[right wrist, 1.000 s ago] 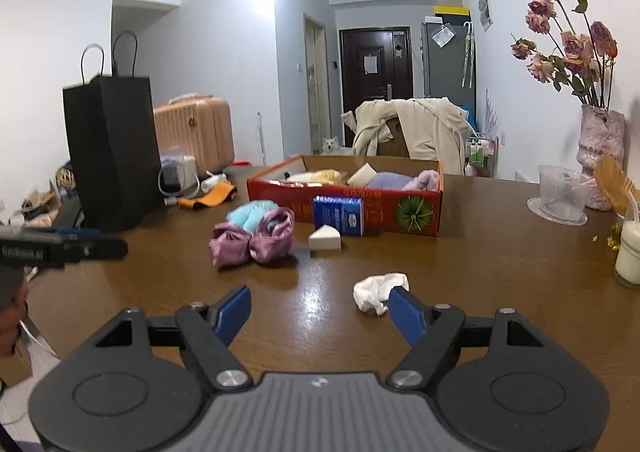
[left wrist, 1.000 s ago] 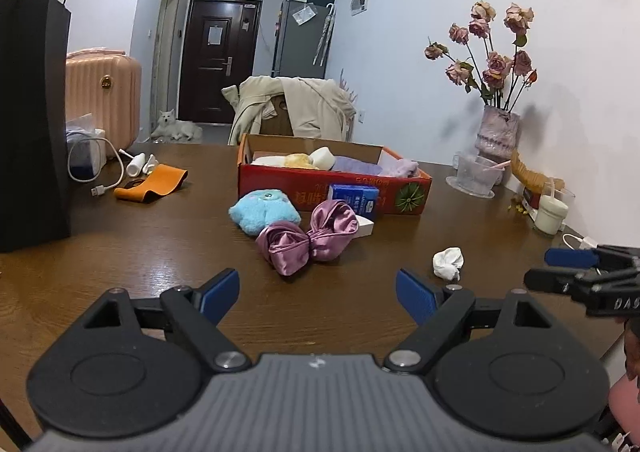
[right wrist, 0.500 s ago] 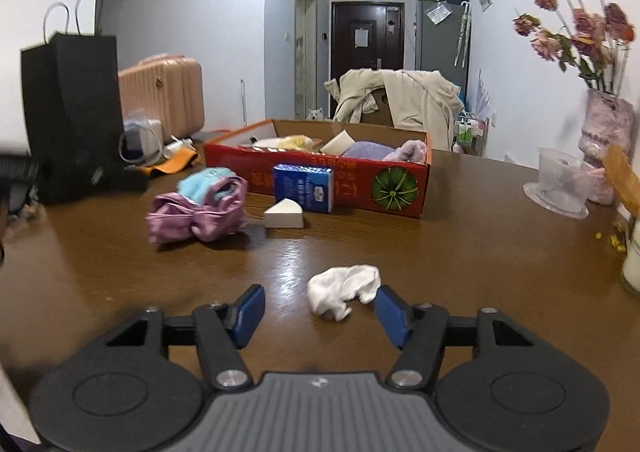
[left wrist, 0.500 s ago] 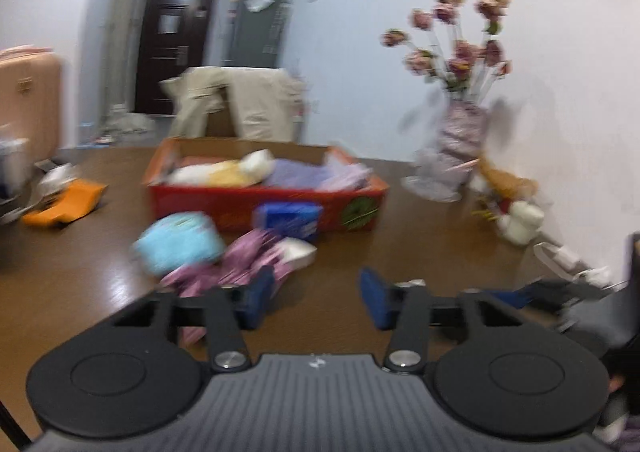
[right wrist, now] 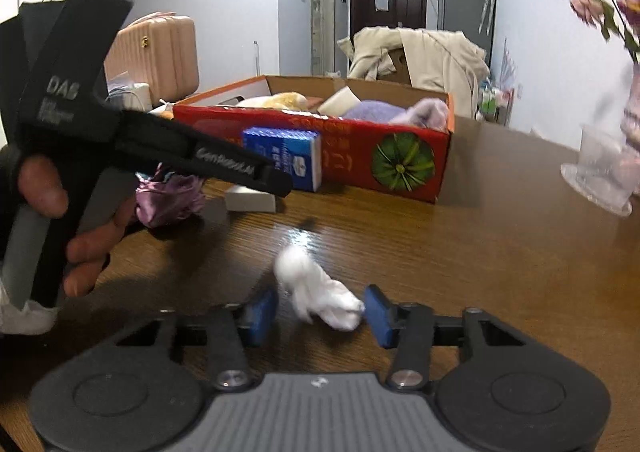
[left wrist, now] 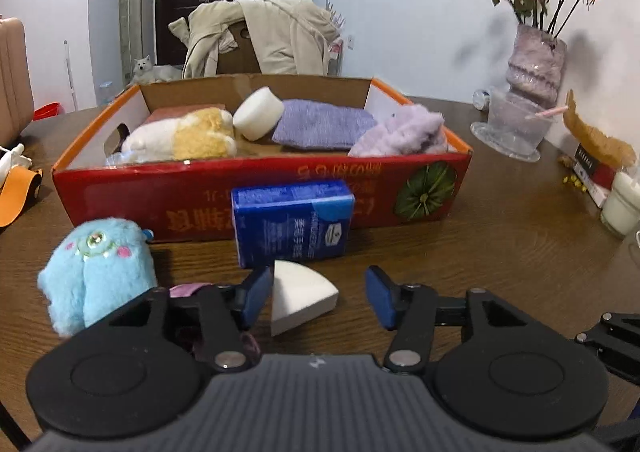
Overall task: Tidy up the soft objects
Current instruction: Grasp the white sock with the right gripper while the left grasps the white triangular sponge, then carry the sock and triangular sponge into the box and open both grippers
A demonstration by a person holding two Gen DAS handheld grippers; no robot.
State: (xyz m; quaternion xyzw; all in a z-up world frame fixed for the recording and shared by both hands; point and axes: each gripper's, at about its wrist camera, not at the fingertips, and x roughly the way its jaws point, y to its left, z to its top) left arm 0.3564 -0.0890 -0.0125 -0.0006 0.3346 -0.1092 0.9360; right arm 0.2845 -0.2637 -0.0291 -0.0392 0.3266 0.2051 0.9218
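My left gripper [left wrist: 318,298] is open around a white wedge sponge [left wrist: 300,296] on the table, in front of a blue tissue pack [left wrist: 292,222]. A blue plush toy [left wrist: 96,268] lies to its left; a pink satin scrunchie [right wrist: 170,198] is mostly hidden under it. My right gripper [right wrist: 320,314] is open around a crumpled white cloth [right wrist: 316,290]. The red cardboard box [left wrist: 420,188] behind holds a yellow-white plush, a white round sponge, a purple knit and a lilac fluffy item. The left gripper also shows in the right wrist view [right wrist: 276,182].
A vase with dried roses [left wrist: 536,68] and a clear bowl [left wrist: 512,128] stand at the right. A white candle jar [left wrist: 622,204] sits near the right edge. An orange item [left wrist: 16,192] lies at the left. A chair with a beige coat [left wrist: 264,32] stands behind the table.
Both grippers have moved forward and down: the left one from behind the scrunchie to around the wedge sponge, the right one to around the white cloth. Both jaws stayed open.
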